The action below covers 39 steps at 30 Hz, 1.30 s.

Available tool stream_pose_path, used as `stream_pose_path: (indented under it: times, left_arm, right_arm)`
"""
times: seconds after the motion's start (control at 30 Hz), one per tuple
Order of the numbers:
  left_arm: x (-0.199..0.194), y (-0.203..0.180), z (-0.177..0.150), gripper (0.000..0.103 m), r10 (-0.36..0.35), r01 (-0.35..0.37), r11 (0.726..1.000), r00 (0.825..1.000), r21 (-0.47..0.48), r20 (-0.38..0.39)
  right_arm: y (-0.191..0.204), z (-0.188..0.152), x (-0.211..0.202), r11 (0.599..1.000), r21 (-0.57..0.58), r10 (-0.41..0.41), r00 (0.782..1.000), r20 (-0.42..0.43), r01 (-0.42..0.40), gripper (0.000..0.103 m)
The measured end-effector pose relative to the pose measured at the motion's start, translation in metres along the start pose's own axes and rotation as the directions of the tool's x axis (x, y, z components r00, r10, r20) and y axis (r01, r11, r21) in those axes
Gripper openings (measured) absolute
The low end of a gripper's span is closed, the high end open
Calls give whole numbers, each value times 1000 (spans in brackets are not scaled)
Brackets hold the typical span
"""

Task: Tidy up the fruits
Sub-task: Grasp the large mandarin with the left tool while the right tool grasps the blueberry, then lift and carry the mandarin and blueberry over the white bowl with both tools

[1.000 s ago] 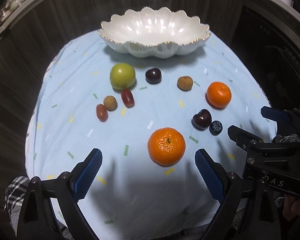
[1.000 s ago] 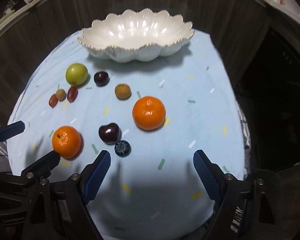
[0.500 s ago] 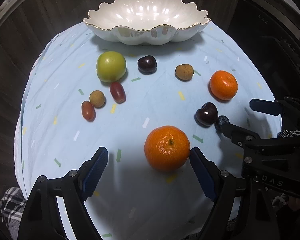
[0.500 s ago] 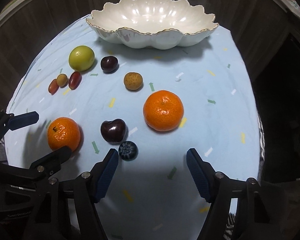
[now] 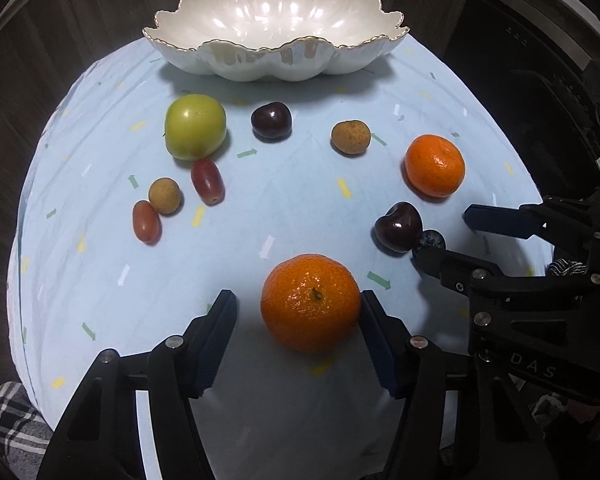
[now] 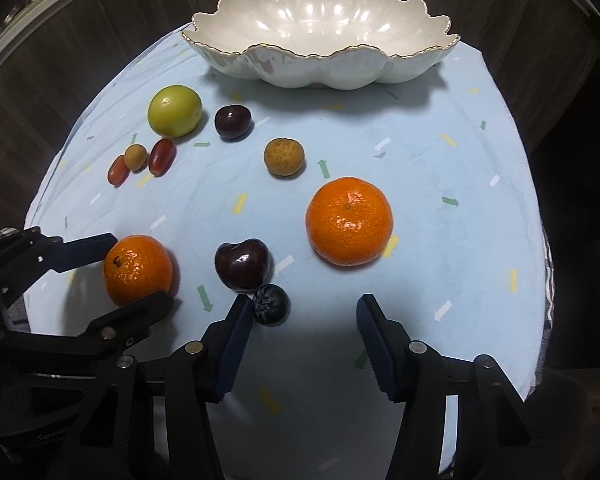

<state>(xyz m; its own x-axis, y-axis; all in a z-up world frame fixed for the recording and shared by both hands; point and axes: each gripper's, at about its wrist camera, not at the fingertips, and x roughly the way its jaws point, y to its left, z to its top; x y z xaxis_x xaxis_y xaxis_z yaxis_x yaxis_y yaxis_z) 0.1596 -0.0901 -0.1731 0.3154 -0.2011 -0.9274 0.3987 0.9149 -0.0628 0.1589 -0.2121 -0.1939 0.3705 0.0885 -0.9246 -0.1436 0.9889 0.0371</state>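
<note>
- The surface [image 5: 100,140], draped in pale blue cloth with confetti marks, carries everything; all the fruit lies loose on it.
- The white scalloped ceramic bowl [image 5: 276,60] sits empty at the far edge, presumably where the fruit goes.
- The near orange mandarin [image 5: 311,307] sits between my left fingers [image 5: 296,338], which have just been closing; one pad nearly touches, nothing is gripped.
- My right fingers [image 6: 304,346], also closing, stand spread beside the small dark blueberry [image 6: 272,305].

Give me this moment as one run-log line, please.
left gripper: jaws just closing, near mandarin between, not gripped | right gripper: jaws just closing, blueberry between, not gripped | bowl: empty
</note>
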Motion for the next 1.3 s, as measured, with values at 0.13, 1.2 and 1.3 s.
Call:
stream_pose_path:
  times: [0.13, 1.2, 1.3]
  left_arm:
    - [1, 0, 1, 54, -21, 21, 1000, 1000, -2, 1]
    - [-20, 0, 1, 46, -10, 11, 1000, 999, -28, 41]
    - [-25, 0, 2, 46, -2, 4, 999, 999, -33, 53]
  right_arm:
    - [2, 2, 1, 1000, 0, 18, 1000, -8, -18, 50]
    - [17, 3, -5, 992, 19, 126, 992, 11, -126, 21]
    - [15, 3, -13, 992, 19, 122, 992, 22, -122, 21]
